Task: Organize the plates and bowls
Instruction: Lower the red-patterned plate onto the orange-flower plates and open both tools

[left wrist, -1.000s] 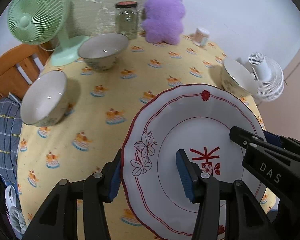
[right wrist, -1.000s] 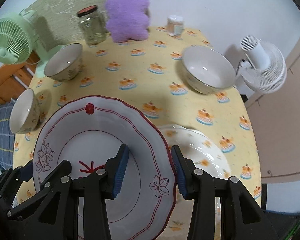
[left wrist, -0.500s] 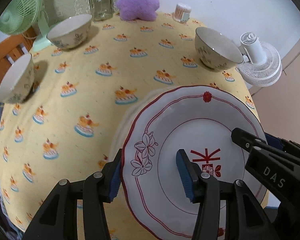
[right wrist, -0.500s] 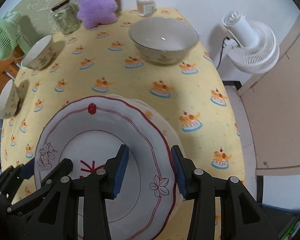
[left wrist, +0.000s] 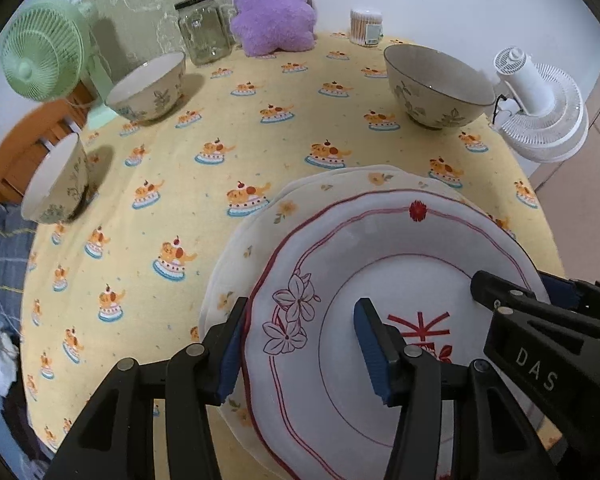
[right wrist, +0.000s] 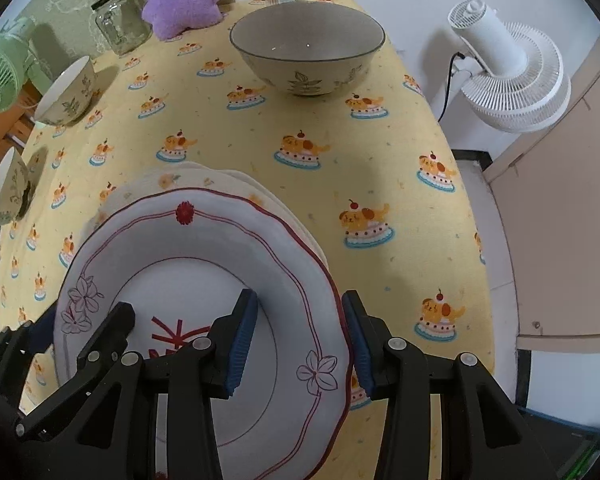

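I hold the red-rimmed plate [left wrist: 400, 280] between both grippers, directly over the stack of yellow-flowered plates [left wrist: 260, 224] on the table [left wrist: 220, 128]. My left gripper [left wrist: 300, 344] straddles the plate's rim at its nine o'clock edge, one pad under the rim and one on the inner face. The jaws look slightly slack there, so I judge the grasp light, though the plate stays between them. My right gripper [right wrist: 300, 344] is clenched on the opposite rim at three o'clock. The plate is round, so no long axis matters (only how level it sits). What the coming move turns on is that the stack lies straight beneath, its far edge peeking out at twelve o'clock in both views. I cannot tell whether plate and stack touch yet. Neither hand is nearer; both sit equally at the rim.

The table wears a yellow cloth printed with little cakes. The large bowl [right wrist: 306, 52] stands at twelve o'clock from my right gripper, well apart from the stack. The two smaller bowls stand toward ten o'clock: one upright [left wrist: 148, 88], one [left wrist: 56, 180] nearer the table edge. Those are left to organize, I judge.

Around the room: a white fan [right wrist: 508, 76] at two o'clock off the table, a green fan [left wrist: 40, 60] at ten, then a purple plush [left wrist: 272, 8], a glass jar [left wrist: 204, 28] and a tub of cotton swabs [left wrist: 366, 26] along the far edge.
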A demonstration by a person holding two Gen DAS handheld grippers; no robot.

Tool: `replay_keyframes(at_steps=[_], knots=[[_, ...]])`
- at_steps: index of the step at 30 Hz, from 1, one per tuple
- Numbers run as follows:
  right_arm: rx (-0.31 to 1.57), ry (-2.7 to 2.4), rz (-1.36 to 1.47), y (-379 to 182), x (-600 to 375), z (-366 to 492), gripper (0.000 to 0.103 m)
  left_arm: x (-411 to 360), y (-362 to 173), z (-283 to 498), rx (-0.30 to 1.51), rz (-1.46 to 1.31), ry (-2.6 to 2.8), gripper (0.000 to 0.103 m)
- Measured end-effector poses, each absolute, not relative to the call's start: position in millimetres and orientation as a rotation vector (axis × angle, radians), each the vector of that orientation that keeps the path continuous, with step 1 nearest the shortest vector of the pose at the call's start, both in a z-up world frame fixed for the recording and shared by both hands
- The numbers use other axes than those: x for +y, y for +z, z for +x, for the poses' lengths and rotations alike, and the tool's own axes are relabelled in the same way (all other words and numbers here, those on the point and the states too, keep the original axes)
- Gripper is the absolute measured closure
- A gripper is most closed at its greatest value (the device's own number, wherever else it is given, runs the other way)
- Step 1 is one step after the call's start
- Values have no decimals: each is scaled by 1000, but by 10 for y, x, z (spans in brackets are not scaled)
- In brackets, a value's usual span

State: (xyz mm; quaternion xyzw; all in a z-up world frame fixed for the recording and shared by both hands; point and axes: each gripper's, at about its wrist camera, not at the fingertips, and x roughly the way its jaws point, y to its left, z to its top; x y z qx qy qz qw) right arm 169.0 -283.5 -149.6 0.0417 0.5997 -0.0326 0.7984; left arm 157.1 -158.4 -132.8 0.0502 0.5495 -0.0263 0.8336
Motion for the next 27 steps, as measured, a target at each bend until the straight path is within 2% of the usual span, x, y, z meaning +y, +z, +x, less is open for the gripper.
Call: replay_keyframes(at_steps=[12, 17, 18, 23, 27], knots=[[1291, -29, 146, -1476, -2947, 1563, 56, -1632, -1378, 1580, 1113, 195, -4, 48], [1262, -19, 91, -1350, -2895, 1462, 72, -1629, -1380, 1579, 1109, 200, -7, 48], [1250, -5, 83, -1337, -2871, 1462, 82, -1614, -1371, 1582, 1111, 188, -10, 48], [1242, 12, 42, -1347, -2800, 1546, 81, -1507, -1357, 1595, 1131, 121, -8, 38], [1236, 27, 16, -1357, -2738, 1618, 80, -1401, -1345, 1569, 1140, 81, -9, 38]])
